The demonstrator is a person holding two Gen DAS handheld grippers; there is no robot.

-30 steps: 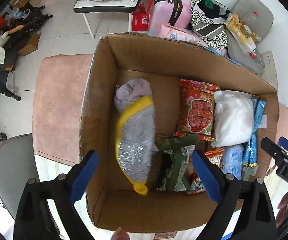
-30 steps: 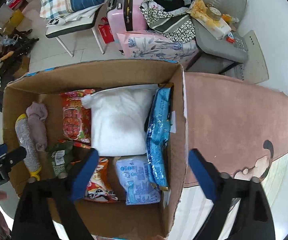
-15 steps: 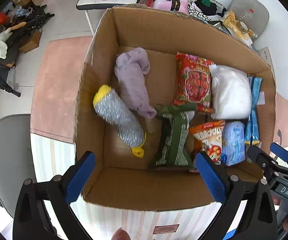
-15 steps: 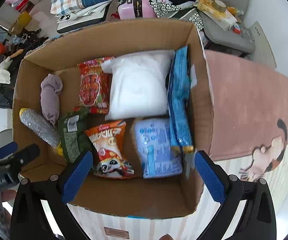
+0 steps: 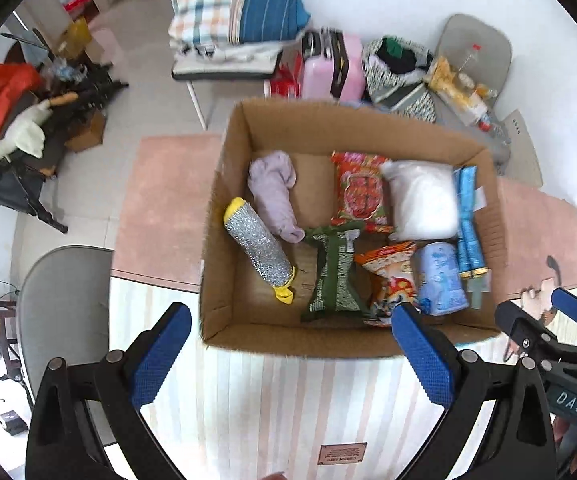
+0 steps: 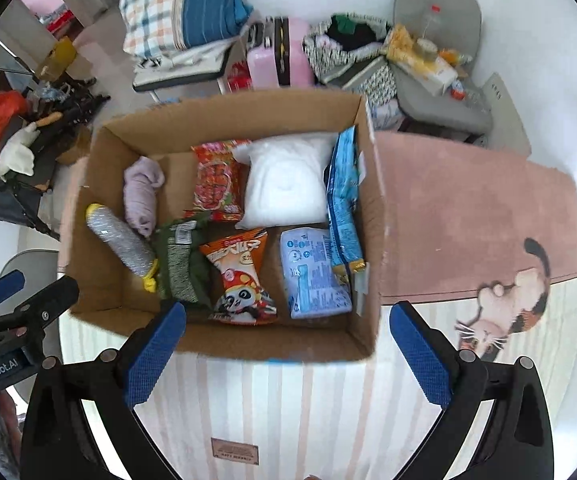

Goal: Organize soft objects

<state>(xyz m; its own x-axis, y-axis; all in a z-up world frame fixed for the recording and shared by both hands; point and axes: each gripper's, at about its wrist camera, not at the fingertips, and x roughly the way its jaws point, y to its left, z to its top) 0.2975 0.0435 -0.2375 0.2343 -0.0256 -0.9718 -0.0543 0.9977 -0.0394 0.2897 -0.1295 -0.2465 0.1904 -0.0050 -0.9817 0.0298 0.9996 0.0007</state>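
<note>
An open cardboard box [image 5: 224, 208] [image 6: 368, 208] stands on a rug. Inside lie a silver-and-yellow scrubber [image 5: 258, 246] [image 6: 118, 240], a lilac cloth [image 5: 274, 192] [image 6: 140, 192], a green packet [image 5: 332, 276] [image 6: 178, 264], a red snack bag [image 5: 358, 192] [image 6: 216, 184], a white pillow pack [image 5: 422, 204] [image 6: 286, 184], an orange panda snack bag [image 5: 388, 280] [image 6: 240, 276], a pale blue pack [image 5: 440, 280] [image 6: 312, 272] and a blue bag [image 5: 468, 220] [image 6: 344, 200]. My left gripper [image 5: 288, 360] and right gripper [image 6: 284, 356] are open, empty, above the box's near side.
The pink rug [image 5: 160, 200] [image 6: 468, 220] with a cat picture [image 6: 504, 312] lies under the box. A grey chair [image 5: 60, 312] stands at left. Behind are a bedding-loaded chair [image 5: 228, 68], a pink suitcase [image 5: 328, 64], bags and a cluttered grey chair [image 5: 468, 72].
Both grippers have pulled up and back from the box. The scrubber, in mid-air a second ago, now lies at the box's left side.
</note>
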